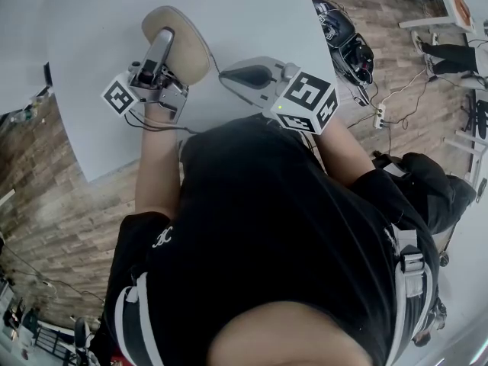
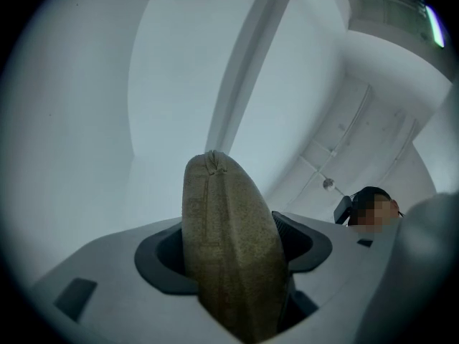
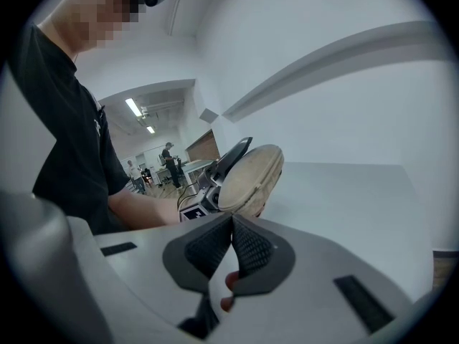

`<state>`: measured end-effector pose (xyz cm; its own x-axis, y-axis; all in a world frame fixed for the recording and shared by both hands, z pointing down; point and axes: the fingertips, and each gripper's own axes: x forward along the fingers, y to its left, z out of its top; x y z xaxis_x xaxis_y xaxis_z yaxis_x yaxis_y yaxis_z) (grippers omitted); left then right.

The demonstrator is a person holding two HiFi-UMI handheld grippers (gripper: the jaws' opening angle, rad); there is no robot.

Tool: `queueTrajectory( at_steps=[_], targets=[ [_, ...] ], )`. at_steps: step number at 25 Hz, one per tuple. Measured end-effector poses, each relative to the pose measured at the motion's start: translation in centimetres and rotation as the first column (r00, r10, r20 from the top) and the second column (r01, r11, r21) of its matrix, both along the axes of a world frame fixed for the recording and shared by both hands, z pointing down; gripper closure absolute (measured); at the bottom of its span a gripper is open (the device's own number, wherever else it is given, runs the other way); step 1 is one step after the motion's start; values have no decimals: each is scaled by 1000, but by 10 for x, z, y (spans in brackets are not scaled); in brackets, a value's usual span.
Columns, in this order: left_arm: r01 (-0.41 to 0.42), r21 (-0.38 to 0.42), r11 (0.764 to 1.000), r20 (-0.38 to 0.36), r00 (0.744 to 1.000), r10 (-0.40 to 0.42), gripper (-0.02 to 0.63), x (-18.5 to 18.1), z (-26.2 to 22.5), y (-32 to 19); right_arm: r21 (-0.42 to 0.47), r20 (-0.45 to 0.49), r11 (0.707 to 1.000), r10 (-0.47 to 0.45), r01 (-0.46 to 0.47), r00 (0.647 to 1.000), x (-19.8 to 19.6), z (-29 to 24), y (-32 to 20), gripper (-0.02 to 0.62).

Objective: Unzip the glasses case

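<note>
My left gripper point(image 1: 163, 43) is shut on a tan fabric glasses case point(image 1: 191, 48) and holds it above the white table. In the left gripper view the case point(image 2: 229, 256) stands on edge between the jaws, tilted upward, with its zipper seam point(image 2: 203, 192) running up the near side. My right gripper point(image 1: 227, 77) sits just right of the case, apart from it, with its jaws pressed together and nothing between them. In the right gripper view the shut jaws point(image 3: 232, 219) point at the case point(image 3: 251, 178), which hangs a short way beyond them.
The white table point(image 1: 252, 21) ends at a front edge by my body and a right edge near wooden floor. Black equipment point(image 1: 347, 40), cables and a power strip point(image 1: 379, 114) lie on the floor at the right. People stand far off in the right gripper view.
</note>
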<state>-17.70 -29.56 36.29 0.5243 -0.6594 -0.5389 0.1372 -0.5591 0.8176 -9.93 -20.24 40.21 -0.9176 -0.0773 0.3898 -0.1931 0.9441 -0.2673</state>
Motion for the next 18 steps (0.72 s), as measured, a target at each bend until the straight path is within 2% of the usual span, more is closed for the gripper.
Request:
queueTrajectory(
  at_steps=[9, 18],
  targets=[
    [35, -58, 998, -71, 997, -39, 293, -13, 12, -5, 9, -65, 997, -76, 77, 995, -5, 16, 18, 578],
    [11, -87, 996, -111, 994, -20, 293, 0, 19, -8, -15, -86, 993, -116, 115, 990, -12, 26, 37, 578]
  ],
)
